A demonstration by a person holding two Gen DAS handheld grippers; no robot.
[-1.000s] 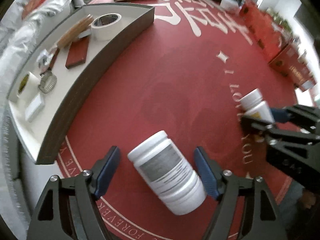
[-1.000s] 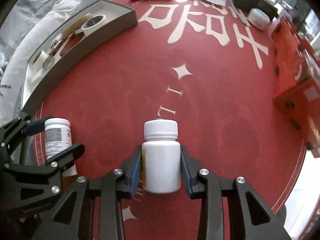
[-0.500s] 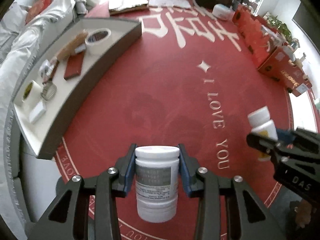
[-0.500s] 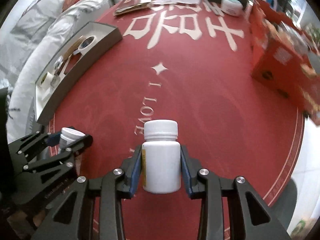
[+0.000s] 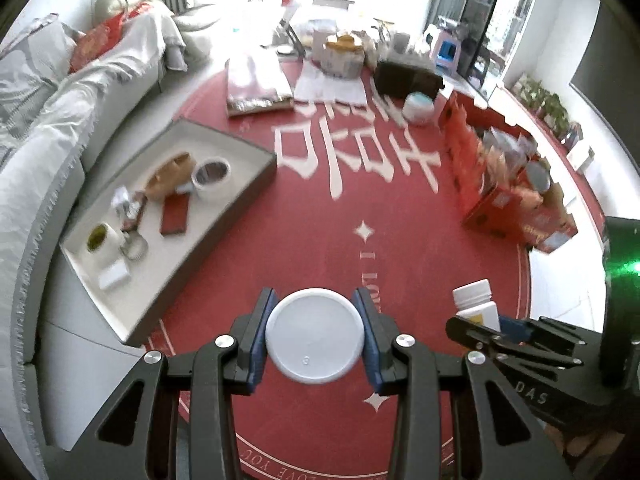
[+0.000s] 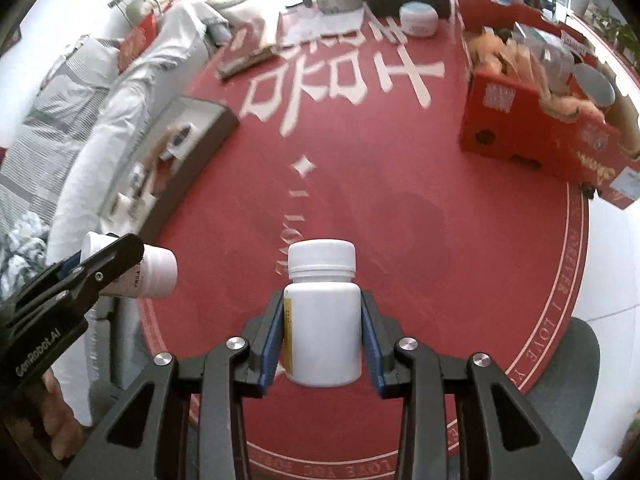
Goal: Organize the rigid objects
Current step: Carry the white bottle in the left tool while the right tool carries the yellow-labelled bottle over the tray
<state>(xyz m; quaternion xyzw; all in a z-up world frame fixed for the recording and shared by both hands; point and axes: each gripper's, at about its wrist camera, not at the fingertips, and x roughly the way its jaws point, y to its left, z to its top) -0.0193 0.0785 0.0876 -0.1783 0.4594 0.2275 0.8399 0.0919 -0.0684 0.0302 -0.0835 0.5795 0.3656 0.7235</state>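
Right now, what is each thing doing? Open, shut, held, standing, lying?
Left tool: shut on the big white bottle.
Big white bottle: capped, held off the rug, lid towards the camera.
Right tool: shut on the small white bottle.
Small white bottle: capped, held upright.
Tray: open-topped, on the rug.
Tape roll: lying flat in the tray.

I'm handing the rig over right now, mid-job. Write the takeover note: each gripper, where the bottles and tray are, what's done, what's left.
Left gripper: shut on the wide white plastic jar, lid facing the camera, lifted off the round red mat.
Right gripper: shut on the slimmer white screw-cap pill bottle, upright, also lifted.
Shallow white tray with dark sides: at the mat's left edge, holding a white tape roll and small items.
Done: both bottles picked up.
Left: set them down, probably in the tray; free floor shows in its near end.
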